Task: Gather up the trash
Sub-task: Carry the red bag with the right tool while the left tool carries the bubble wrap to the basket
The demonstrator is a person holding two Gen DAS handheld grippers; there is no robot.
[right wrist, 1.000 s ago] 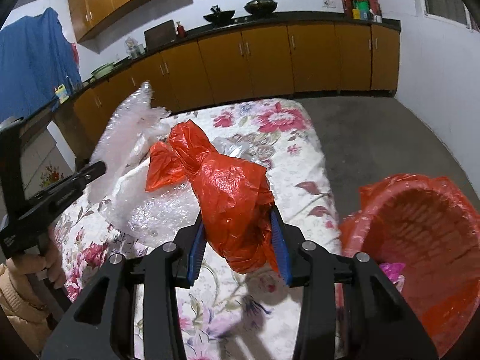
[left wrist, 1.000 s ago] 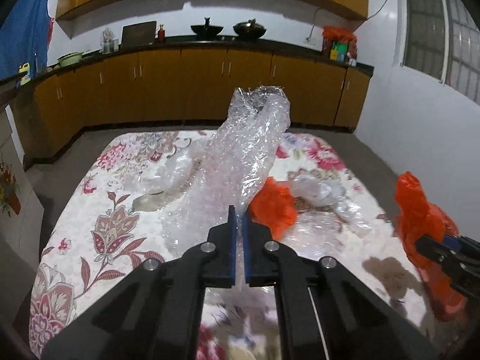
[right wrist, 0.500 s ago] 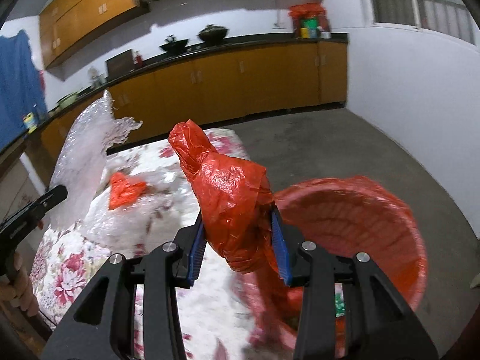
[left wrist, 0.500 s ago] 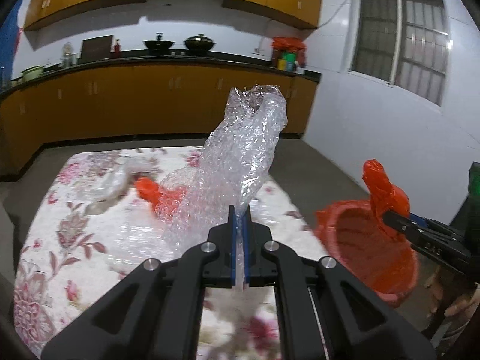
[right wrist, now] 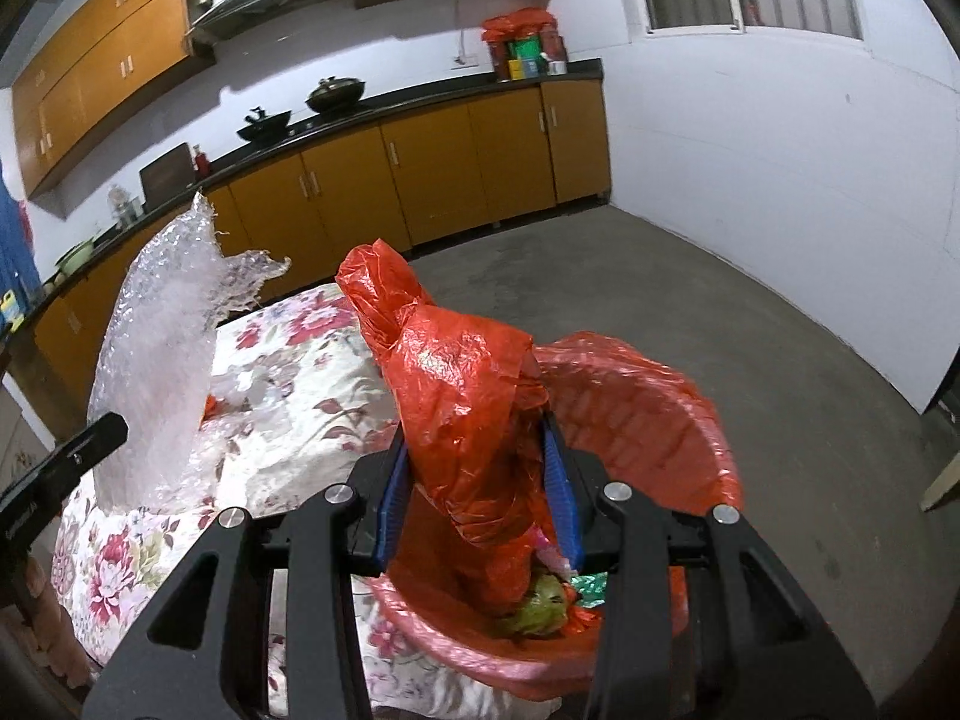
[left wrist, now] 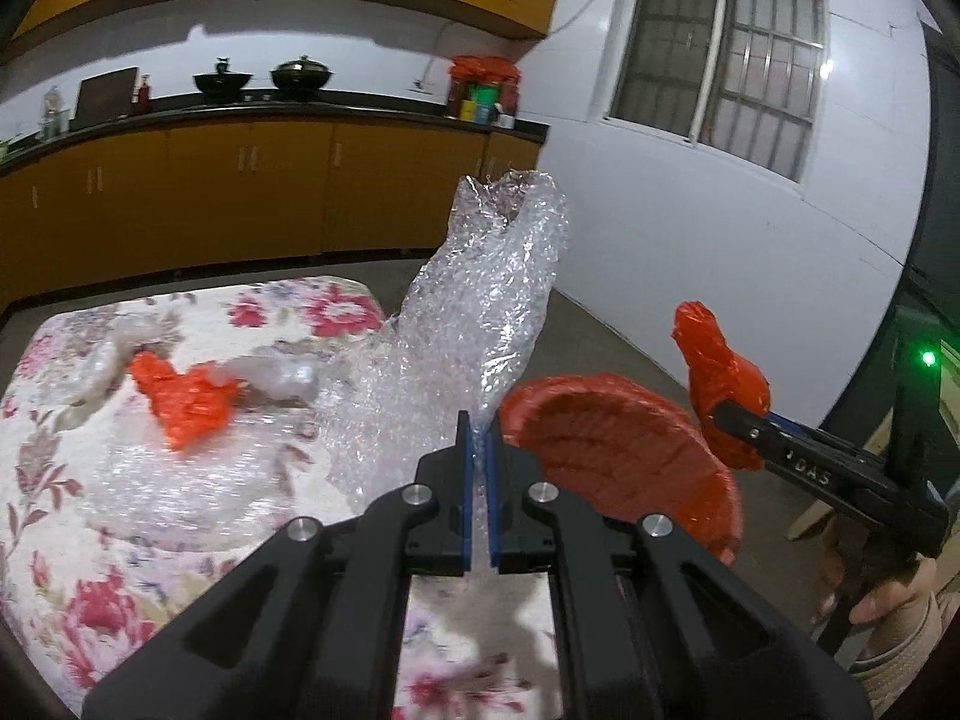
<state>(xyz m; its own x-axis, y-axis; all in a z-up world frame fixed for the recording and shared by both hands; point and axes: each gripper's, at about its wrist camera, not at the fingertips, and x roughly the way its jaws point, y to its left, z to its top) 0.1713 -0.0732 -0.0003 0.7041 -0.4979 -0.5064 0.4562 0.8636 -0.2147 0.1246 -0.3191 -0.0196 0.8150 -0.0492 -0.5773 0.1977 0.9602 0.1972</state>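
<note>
Both tools, now nearer bin (right wrist: 690, 420)

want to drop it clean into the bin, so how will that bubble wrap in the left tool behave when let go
The bubble wrap is probably very light: a long sheet stands up from the shut left tool, pinched only at one edge. It looks springy rather than limp, so it may catch the rim of the red bin instead of settling inside. Its crumpled bulk might need a push down.

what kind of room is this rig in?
Most likely a home kitchen. Orange-brown base cabinets run under a dark countertop with woks on it, and wall cupboards hang above. A table with a floral cloth stands on the bare concrete floor.
</note>
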